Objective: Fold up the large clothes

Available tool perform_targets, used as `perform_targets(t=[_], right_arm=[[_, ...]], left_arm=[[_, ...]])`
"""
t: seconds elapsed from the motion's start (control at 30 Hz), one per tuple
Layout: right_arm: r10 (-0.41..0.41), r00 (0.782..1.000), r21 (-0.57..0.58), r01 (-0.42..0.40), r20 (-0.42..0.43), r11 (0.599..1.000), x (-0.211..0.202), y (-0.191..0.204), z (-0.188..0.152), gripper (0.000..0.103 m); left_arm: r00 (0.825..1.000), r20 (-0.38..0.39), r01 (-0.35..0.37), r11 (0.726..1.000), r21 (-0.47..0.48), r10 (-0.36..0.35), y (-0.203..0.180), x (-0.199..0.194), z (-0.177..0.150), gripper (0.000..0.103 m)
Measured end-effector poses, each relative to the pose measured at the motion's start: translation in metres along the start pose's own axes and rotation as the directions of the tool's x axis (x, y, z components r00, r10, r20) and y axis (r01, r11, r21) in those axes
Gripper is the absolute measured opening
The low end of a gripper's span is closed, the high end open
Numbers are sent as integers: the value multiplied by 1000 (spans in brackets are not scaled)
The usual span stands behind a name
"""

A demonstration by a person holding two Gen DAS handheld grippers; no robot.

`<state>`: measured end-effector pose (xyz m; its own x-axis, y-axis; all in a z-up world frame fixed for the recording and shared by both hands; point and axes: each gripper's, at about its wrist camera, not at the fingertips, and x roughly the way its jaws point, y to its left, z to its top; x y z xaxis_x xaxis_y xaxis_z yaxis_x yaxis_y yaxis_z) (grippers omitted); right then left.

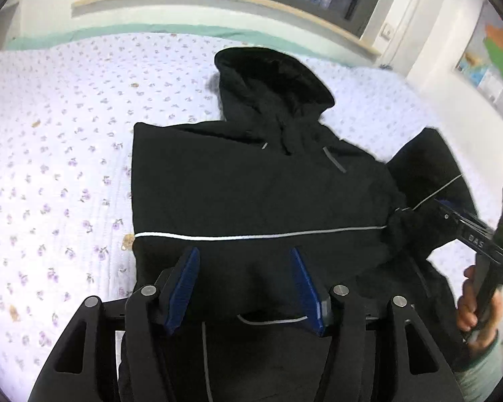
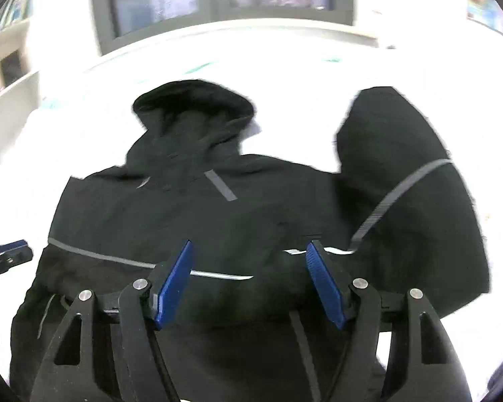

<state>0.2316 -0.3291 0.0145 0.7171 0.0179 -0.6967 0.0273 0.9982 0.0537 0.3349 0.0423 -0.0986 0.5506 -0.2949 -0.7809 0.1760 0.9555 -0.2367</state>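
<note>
A black hooded jacket (image 1: 258, 181) with grey reflective stripes lies flat on the bed, its hood (image 1: 271, 77) at the far end. Its left side ends in a straight vertical edge. One sleeve (image 2: 409, 181) sticks out to the right, crossed by a grey stripe. My left gripper (image 1: 244, 251) hovers open over the jacket's lower part, with nothing between its blue pads (image 1: 184, 284). My right gripper (image 2: 250, 244) stands open above the jacket near the sleeve's root, and its pads (image 2: 325, 284) press on nothing. A hand (image 1: 476, 305) holds the right tool at the right edge of the left wrist view.
The bed (image 1: 57, 167) has a white sheet with small purple flowers, and wide bare sheet lies left of the jacket. A window sill (image 1: 218, 0) and windows run behind the bed. A coloured map (image 1: 496, 63) hangs on the right wall.
</note>
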Motion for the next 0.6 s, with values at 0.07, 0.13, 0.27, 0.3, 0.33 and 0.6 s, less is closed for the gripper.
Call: perform_targets(t=[0.07, 0.13, 0.27, 0.3, 0.33, 0.6], right_arm=[[2, 1000, -36, -3, -25, 999, 22, 16, -8, 73], [11, 994, -58, -17, -108, 998, 69, 25, -25, 73], [-17, 984, -78, 3, -178, 997, 116, 29, -57, 74], [-21, 983, -81, 6, -181, 997, 115, 31, -56, 74], [-20, 983, -81, 6, -184, 997, 113, 31, -55, 74], [66, 946, -76, -95, -317, 993, 80, 28, -30, 74]], left_arm=[[1000, -20, -13, 1000, 13, 14, 1, 19, -5, 59], [995, -103, -7, 1000, -21, 5, 13, 55, -15, 59], [988, -150, 27, 996, -81, -39, 32, 91, -27, 59], [988, -152, 23, 996, -83, -35, 32, 90, -27, 59], [988, -152, 14, 997, -72, -25, 30, 89, -28, 59], [955, -281, -83, 995, 54, 95, -13, 62, 17, 59]])
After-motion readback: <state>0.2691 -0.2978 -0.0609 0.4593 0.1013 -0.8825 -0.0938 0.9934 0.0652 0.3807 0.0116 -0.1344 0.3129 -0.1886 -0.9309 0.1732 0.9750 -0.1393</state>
